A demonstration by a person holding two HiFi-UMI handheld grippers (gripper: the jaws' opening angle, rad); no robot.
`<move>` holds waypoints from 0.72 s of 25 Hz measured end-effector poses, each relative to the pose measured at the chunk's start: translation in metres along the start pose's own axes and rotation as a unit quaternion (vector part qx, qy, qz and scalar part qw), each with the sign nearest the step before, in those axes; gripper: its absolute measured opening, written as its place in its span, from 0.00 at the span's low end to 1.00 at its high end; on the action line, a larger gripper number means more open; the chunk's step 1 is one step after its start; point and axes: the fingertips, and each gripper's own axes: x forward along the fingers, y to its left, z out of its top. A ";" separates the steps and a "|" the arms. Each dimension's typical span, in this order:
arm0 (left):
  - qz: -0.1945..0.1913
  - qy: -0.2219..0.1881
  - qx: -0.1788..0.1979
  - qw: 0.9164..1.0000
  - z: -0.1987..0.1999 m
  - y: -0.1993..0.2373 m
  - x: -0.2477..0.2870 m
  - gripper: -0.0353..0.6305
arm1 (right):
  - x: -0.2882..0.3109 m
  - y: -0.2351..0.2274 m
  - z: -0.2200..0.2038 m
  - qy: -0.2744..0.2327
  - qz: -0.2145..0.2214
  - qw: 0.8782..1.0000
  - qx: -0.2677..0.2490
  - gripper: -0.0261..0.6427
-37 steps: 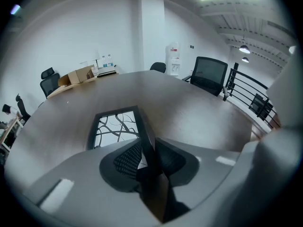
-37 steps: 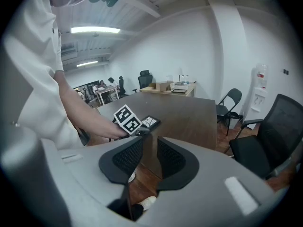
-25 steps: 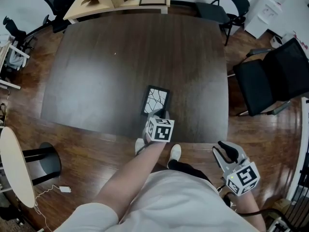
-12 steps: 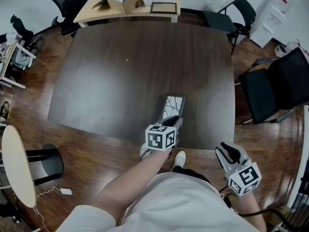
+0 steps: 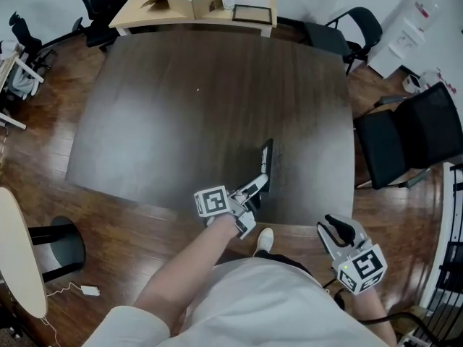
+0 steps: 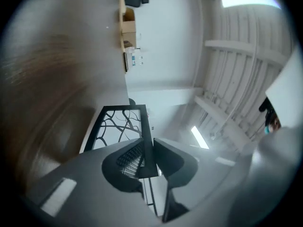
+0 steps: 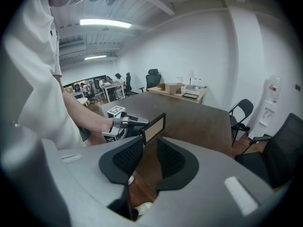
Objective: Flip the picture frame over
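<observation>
The picture frame [image 5: 266,156] stands on its edge on the dark table [image 5: 181,107], near the front edge, and looks thin from the head view. My left gripper [image 5: 259,183] is shut on its near edge, with the marker cube rolled to the left. In the left gripper view the black frame [image 6: 120,131] shows a white picture with dark branches, and the jaws [image 6: 147,148] pinch its border. The right gripper view shows the frame's plain brown side [image 7: 154,128]. My right gripper [image 5: 336,227] hangs off the table's front right, slightly open, with nothing between its jaws [image 7: 149,144].
Black chairs stand at the right [image 5: 412,132] and back right [image 5: 340,24]. A light wooden desk [image 5: 145,20] with boxes and another frame lies behind the table. A white shoe [image 5: 264,238] shows under the table's front edge.
The frame lay flat with its branch picture up; the left gripper has rolled and lifted it onto its edge, a little to the right. The right gripper has stayed in place.
</observation>
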 end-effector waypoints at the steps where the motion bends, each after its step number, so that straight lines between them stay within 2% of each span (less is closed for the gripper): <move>1: -0.013 -0.009 -0.027 1.000 0.004 0.002 -0.006 0.15 | 0.001 0.003 0.002 0.002 -0.001 1.000 -0.001 0.18; 3: -0.033 -0.017 -0.048 0.998 0.014 0.007 -0.016 0.15 | 0.004 0.008 0.007 0.006 -0.006 1.000 -0.002 0.18; 8: -0.062 -0.007 -0.055 0.997 0.026 0.008 -0.031 0.15 | 0.010 0.018 0.013 0.014 -0.017 1.000 0.000 0.18; 18: -0.059 0.052 -0.031 0.996 0.035 0.013 -0.048 0.16 | 0.019 0.037 0.021 0.022 -0.035 0.999 0.012 0.18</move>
